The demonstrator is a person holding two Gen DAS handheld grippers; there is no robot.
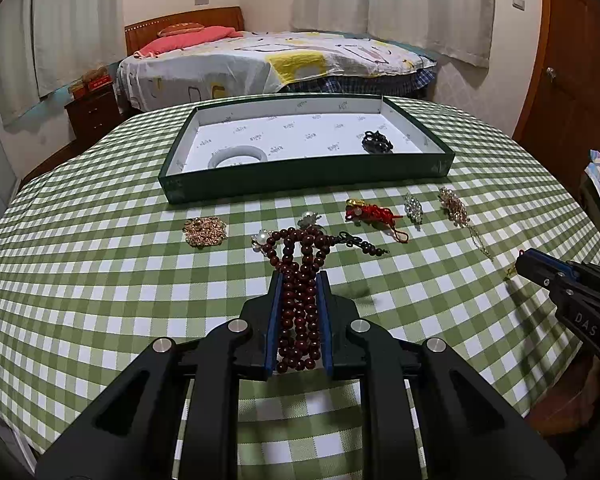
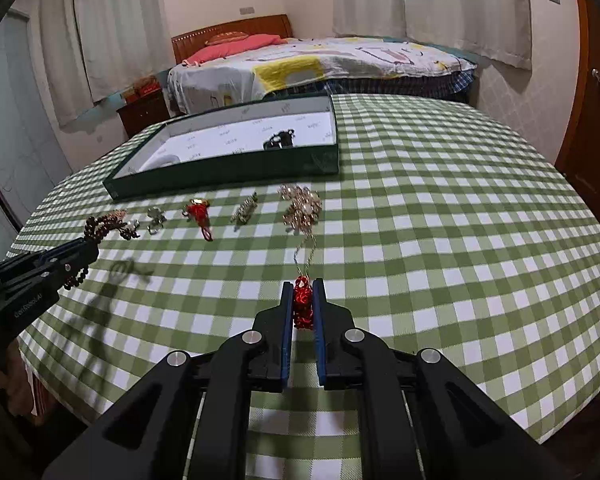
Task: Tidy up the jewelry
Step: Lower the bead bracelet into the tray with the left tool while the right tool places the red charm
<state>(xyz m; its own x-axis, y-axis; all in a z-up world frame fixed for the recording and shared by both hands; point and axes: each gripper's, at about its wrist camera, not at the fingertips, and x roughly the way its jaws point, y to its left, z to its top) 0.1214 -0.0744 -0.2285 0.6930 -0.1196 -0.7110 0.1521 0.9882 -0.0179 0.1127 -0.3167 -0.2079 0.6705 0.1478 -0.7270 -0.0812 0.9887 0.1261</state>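
The left gripper (image 1: 299, 280) is closed on a dark red bead necklace (image 1: 300, 268), its strands bunched between both blue pads; the free loops lie on the green-checked tabletop (image 1: 100, 280) at 12 o'clock from the fingertips. The right gripper (image 2: 303, 288) is clamped on a red sequined ornament (image 2: 303, 302) whose thin chain leads at 12 o'clock to a gold-and-pearl cluster (image 2: 302, 208). The dark green tray (image 1: 300, 176) sits farther at 12 o'clock, holding a pale bangle (image 1: 238, 156) at its 8 o'clock corner and a black bracelet (image 1: 377, 142) at 3 o'clock.
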